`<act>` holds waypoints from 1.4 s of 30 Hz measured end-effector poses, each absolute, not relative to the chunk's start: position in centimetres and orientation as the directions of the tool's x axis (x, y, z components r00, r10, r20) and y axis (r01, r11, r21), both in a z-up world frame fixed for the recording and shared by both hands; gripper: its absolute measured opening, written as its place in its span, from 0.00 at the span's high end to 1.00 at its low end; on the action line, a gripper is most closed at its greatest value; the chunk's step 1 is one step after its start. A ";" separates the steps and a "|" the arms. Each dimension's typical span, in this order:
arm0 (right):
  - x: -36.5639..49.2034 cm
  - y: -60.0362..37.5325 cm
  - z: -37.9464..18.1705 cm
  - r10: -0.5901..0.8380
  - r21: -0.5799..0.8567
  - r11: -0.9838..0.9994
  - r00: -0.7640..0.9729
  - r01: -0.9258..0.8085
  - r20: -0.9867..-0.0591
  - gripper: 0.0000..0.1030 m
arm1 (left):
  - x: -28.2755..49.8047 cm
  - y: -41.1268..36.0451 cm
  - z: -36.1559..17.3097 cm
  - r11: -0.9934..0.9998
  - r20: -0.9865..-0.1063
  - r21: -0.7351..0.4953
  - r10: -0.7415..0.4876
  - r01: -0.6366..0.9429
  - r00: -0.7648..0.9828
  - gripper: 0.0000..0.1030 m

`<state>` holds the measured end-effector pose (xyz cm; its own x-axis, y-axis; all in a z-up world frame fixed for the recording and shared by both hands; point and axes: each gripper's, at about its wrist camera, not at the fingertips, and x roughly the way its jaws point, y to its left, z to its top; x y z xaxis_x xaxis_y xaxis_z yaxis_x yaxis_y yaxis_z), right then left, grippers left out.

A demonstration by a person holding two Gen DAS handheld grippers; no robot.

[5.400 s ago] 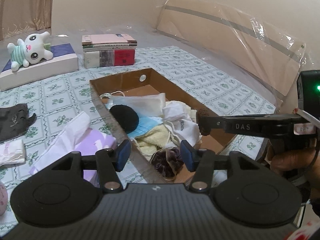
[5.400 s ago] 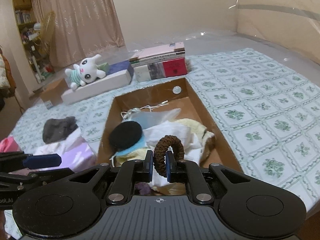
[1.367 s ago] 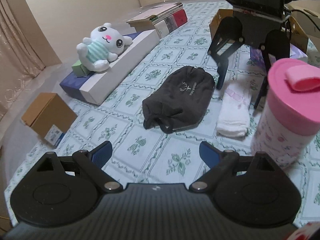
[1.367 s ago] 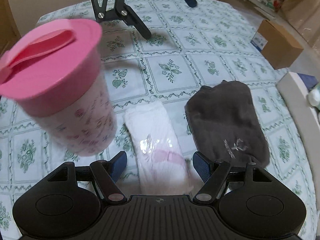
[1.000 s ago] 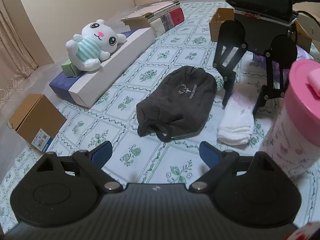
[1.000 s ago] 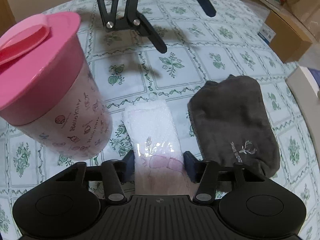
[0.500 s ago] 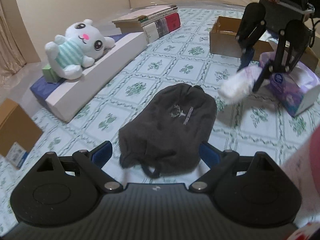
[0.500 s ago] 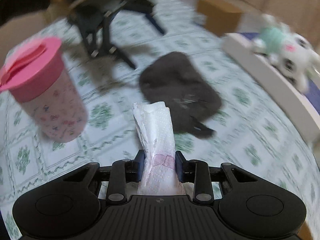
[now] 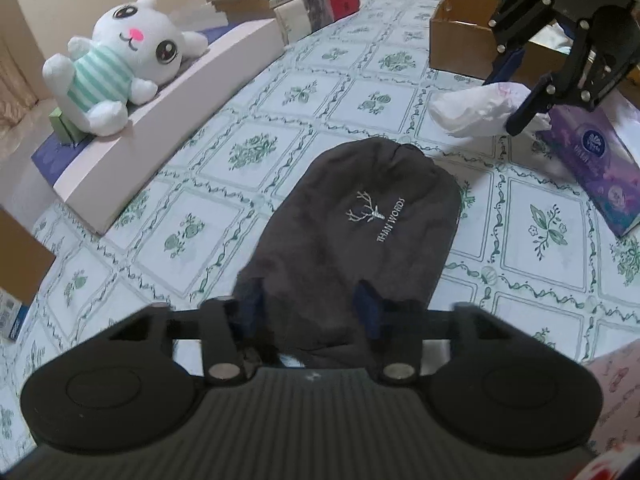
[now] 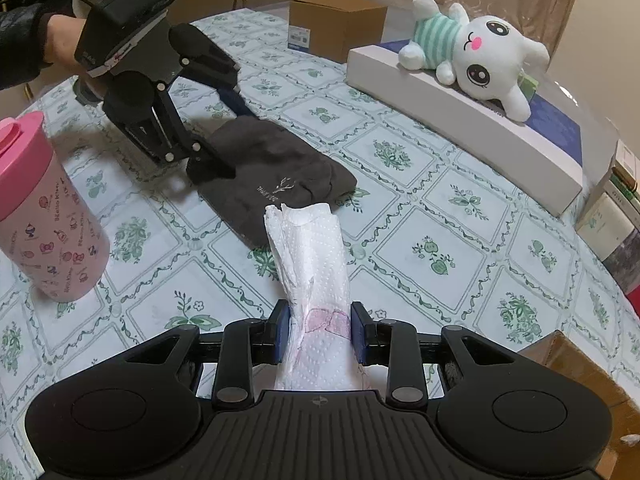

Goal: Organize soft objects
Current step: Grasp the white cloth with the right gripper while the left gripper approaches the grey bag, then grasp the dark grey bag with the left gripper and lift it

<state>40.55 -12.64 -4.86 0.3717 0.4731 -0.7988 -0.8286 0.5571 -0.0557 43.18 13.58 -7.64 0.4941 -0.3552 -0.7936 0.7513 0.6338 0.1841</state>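
A dark grey fabric pouch (image 9: 360,216) with a pale antler logo lies on the green-patterned cloth (image 9: 256,152). My left gripper (image 9: 309,310) is over the pouch's near end. Its jaws are closing, and the fabric is bunched between the blue pads. From the right wrist view, the left gripper (image 10: 224,136) reaches down onto the pouch (image 10: 280,184). My right gripper (image 10: 318,332) is shut on a white soft packet (image 10: 312,256) with pink print and holds it above the cloth. The left wrist view shows the right gripper (image 9: 516,92) carrying that packet (image 9: 472,112) in front of the open cardboard box (image 9: 460,44).
A pink lidded cup (image 10: 44,216) stands left of the pouch. A purple tissue box (image 9: 592,160) lies by the cardboard box. A white plush (image 9: 116,64) rests on a long flat box (image 9: 168,120), with stacked books (image 9: 304,0) behind. A small brown carton (image 10: 336,24) sits far off.
My left gripper moved forward over the pouch and its jaws came together on the near end. My right gripper lifted the white packet off the cloth and swung it toward the cardboard box.
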 end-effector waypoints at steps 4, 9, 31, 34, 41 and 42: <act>40.2 -12.3 -4.9 0.471 -0.076 0.559 0.392 -0.826 -0.790 0.69 | 42.9 13.7 -7.1 0.671 -0.811 0.165 -0.325 0.723 0.487 0.87; 39.5 -12.2 -3.9 0.472 -0.069 0.595 0.418 -0.801 -0.776 0.69 | 41.9 14.7 -5.8 0.743 -0.799 0.149 -0.299 0.653 0.522 0.91; 27.7 -14.3 2.9 0.482 0.100 0.797 0.527 -0.596 -0.700 0.69 | 25.6 21.6 2.2 0.994 -0.727 0.052 -0.032 0.101 0.686 0.91; 25.1 -14.6 3.2 0.487 0.138 0.818 0.546 -0.558 -0.682 0.69 | 22.2 21.3 2.6 0.998 -0.716 0.039 -0.001 0.041 0.699 0.91; 19.5 -14.4 3.3 0.514 0.217 0.832 0.565 -0.510 -0.645 0.69 | 14.4 19.5 2.4 0.995 -0.678 0.001 0.072 -0.097 0.732 0.91; 18.8 -14.4 3.3 0.520 0.226 0.831 0.564 -0.508 -0.642 0.69 | 13.5 19.3 2.4 0.993 -0.677 -0.021 0.068 -0.112 0.733 0.91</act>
